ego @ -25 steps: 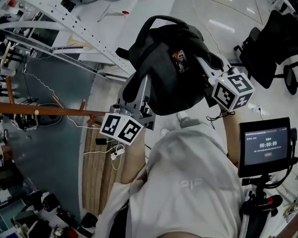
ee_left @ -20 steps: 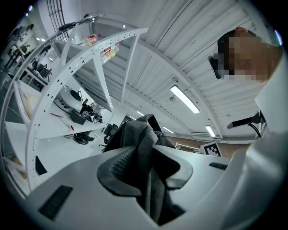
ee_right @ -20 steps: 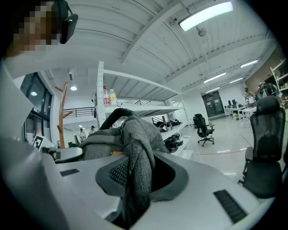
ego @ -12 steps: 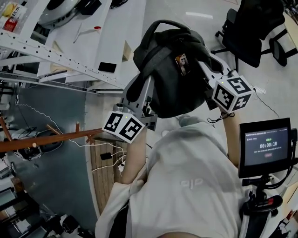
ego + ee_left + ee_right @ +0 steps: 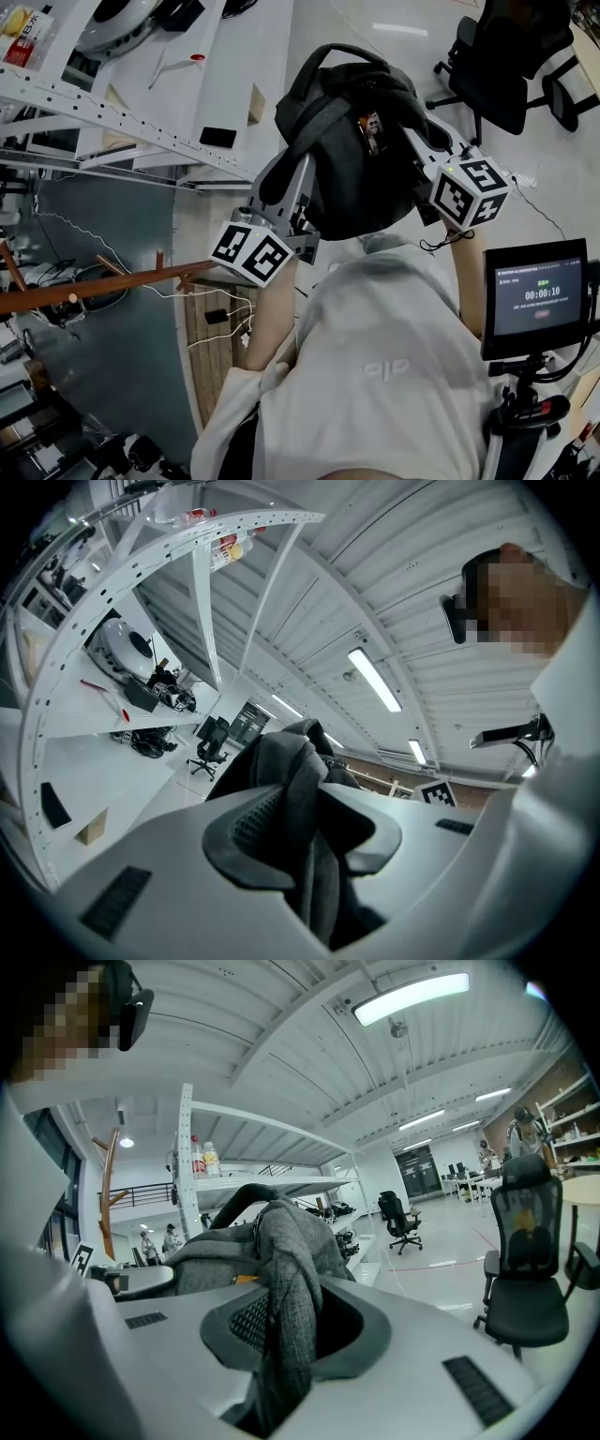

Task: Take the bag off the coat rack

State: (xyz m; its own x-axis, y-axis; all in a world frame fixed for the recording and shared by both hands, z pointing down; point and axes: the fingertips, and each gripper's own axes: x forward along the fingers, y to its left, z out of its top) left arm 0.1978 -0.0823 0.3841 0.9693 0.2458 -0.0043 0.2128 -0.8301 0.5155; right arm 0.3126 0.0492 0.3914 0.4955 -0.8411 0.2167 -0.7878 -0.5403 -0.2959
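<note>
**Bag** (image 5: 352, 159): dark grey fabric with a loop handle on top. It is held up off the floor between the two claws and hangs clear of the coat rack.

**Left claw** (image 5: 314, 832): the jaws stand partly apart, clamped on a fold of the bag's dark fabric that runs between the pads.

**Right claw** (image 5: 286, 1321): the jaws are closing, with a grey fold of the bag pinched between the pads. The bag's bulk lies ahead of this claw, toward the left claw.

**Coat rack** (image 5: 94, 286): a brown wooden pole with pegs. It is well apart from the bag, out past the left claw's outer side.

**Shelving** (image 5: 141, 122): a white perforated frame, ahead of the left claw on its outer side.

**Office chair** (image 5: 497, 66): black, on the floor ahead of the right claw.

**Screen** (image 5: 534, 298): lit, behind the right claw.
</note>
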